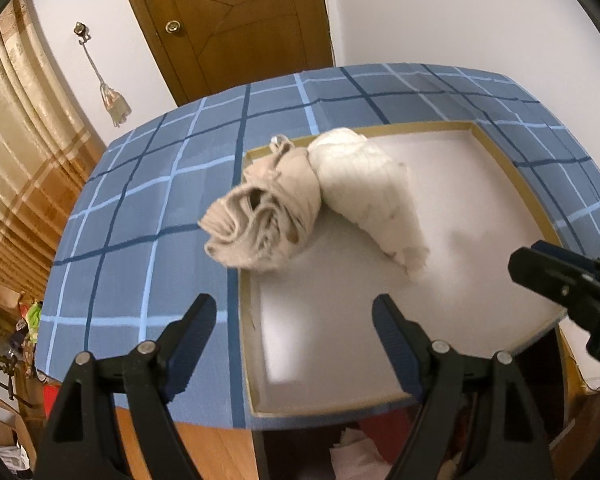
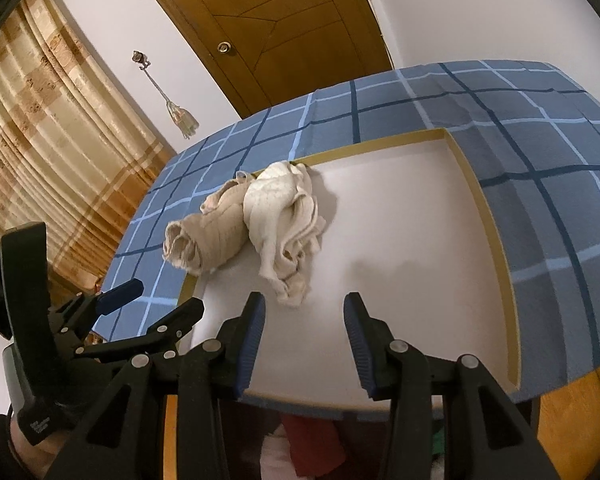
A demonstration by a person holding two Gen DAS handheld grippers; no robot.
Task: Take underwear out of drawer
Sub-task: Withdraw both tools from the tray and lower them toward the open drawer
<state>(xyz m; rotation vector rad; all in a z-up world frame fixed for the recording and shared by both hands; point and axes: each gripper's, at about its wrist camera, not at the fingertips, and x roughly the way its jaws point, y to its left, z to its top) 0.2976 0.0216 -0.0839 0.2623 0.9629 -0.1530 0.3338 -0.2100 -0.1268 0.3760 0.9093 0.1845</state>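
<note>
White walls. A brown wooden door [image 1: 236, 20] with a round brass lock stands behind a surface covered in blue plaid cloth [image 1: 148, 208]. Gold-and-brown patterned curtains [image 2: 52, 140] hang at the left; a tasselled tieback [image 2: 180, 118] dangles from a wall hook beside them. Warm indoor light, soft shadows.

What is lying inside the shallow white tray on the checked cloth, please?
Two rolled garments: a beige roll overhanging the white tray's edge, and a cream roll beside it. Whatever lies beneath them is covered.
</note>
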